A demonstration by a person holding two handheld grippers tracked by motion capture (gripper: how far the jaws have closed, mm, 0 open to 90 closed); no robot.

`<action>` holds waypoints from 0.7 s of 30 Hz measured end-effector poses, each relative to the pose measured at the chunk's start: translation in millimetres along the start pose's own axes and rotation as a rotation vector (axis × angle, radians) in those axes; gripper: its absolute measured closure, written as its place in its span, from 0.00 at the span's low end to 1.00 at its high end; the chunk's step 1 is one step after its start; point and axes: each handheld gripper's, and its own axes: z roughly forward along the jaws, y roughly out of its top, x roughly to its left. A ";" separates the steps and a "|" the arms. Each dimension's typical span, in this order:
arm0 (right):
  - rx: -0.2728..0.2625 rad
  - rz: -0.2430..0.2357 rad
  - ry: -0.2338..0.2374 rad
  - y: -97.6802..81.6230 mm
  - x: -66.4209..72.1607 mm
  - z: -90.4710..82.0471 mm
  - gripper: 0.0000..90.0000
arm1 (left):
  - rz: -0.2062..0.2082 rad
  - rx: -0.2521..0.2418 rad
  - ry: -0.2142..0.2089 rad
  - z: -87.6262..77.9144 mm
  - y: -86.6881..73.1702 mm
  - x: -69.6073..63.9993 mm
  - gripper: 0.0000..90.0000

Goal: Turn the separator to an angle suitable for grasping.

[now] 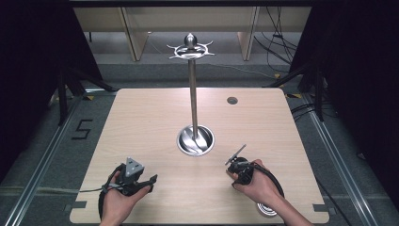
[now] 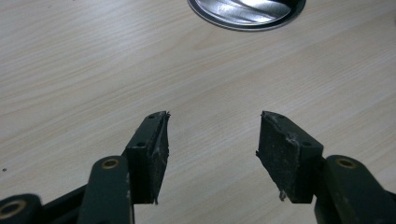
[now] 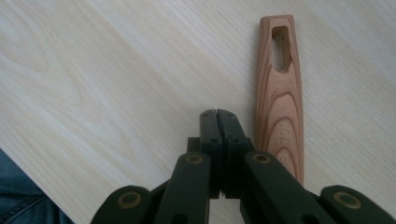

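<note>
Right gripper (image 3: pixel 218 116) jaws pressed together on nothing, wooden handle (image 3: pixel 279 93) lying just beside them on the table (image 3: pixel 93 70); nothing yet picked up.

Left gripper (image 2: pixel 212 140) is held with jaws apart and empty near the steel stand (image 1: pixel 195 140), whose top hooks are bare. Hanging is judged still to be done. The handle's far end is hidden behind the right gripper; what it belongs to cannot be told.

A large black numeral "5" (image 1: pixel 81 129) is marked on the grey floor, to the left of the wooden table (image 1: pixel 141 117), beside the metal floor rail. In the right gripper view, the wooden handle (image 3: pixel 280 102) lying on the table carries a faint engraved line of letters near its lower end, too blurred to read.
</note>
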 end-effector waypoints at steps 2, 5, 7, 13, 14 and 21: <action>-0.001 0.009 0.000 0.0 -0.4 0.6 1.00 | 0.003 0.000 0.001 -0.4 0.2 0.5 0.47; 0.010 0.016 -0.009 -0.4 -4.6 2.3 1.00 | -0.018 -0.010 0.009 0.4 -0.4 0.7 0.47; 0.009 0.018 -0.011 -0.6 -7.8 3.4 1.00 | 0.009 0.006 0.003 -1.5 -0.3 2.4 0.47; 0.007 0.066 -0.014 -1.3 -13.8 2.5 1.00 | -0.014 -0.005 0.010 1.0 -0.4 1.0 0.46; 0.007 0.066 -0.014 -1.3 -13.8 2.5 1.00 | -0.014 -0.005 0.010 1.0 -0.4 1.0 0.46; 0.004 0.141 -0.055 -3.9 -26.1 0.4 1.00 | -0.024 -0.011 0.007 1.5 -0.5 0.9 0.46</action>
